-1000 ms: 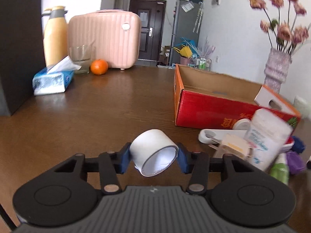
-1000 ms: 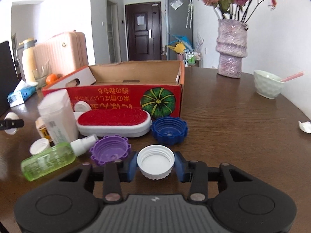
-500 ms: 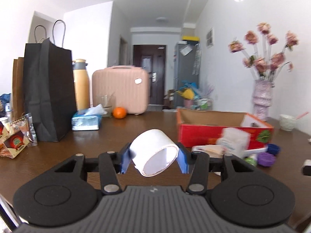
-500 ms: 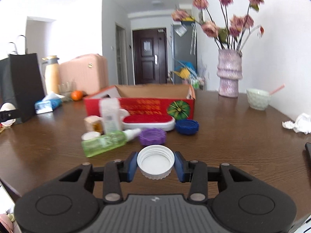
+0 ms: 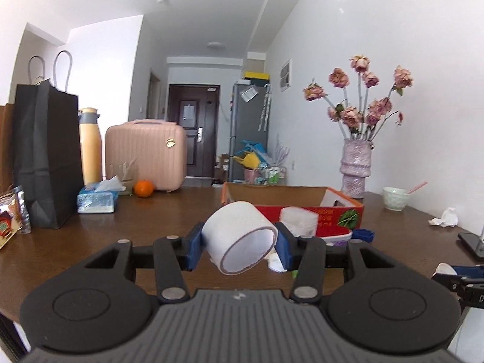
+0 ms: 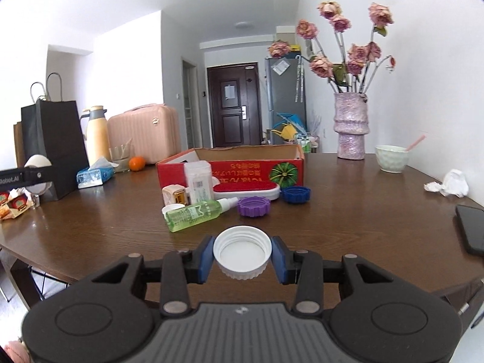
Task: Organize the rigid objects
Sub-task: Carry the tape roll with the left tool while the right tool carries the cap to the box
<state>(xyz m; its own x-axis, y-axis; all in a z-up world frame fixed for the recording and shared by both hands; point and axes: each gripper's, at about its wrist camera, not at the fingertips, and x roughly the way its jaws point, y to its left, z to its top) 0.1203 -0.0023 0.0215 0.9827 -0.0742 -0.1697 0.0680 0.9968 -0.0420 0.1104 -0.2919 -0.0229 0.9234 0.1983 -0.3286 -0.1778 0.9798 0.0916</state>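
My left gripper [image 5: 239, 246] is shut on a white tape roll [image 5: 239, 236], held above the table's near edge. My right gripper [image 6: 242, 255] is shut on a white jar lid [image 6: 242, 251], its open side up, above the near edge. The red cardboard box [image 6: 233, 169] stands open at mid table and also shows in the left wrist view [image 5: 302, 205]. In front of it lie a green spray bottle [image 6: 196, 213], a purple lid [image 6: 253, 206], a blue lid [image 6: 295, 194], a red-topped brush [image 6: 245, 189], a white container [image 6: 198, 181] and a small beige box [image 6: 174, 195].
A black paper bag [image 5: 45, 157], a yellow flask [image 5: 90, 145], a pink case [image 5: 145, 154], a tissue pack [image 5: 96, 201] and an orange [image 5: 143, 188] stand at the back left. A flower vase [image 6: 351, 124], a bowl [image 6: 391, 157], crumpled tissue [image 6: 450, 183] and a phone [image 6: 472, 230] are right.
Both grippers have pulled back and up from the pile of objects to the table's near edge, each still holding its item. The box and the loose objects now look farther away.
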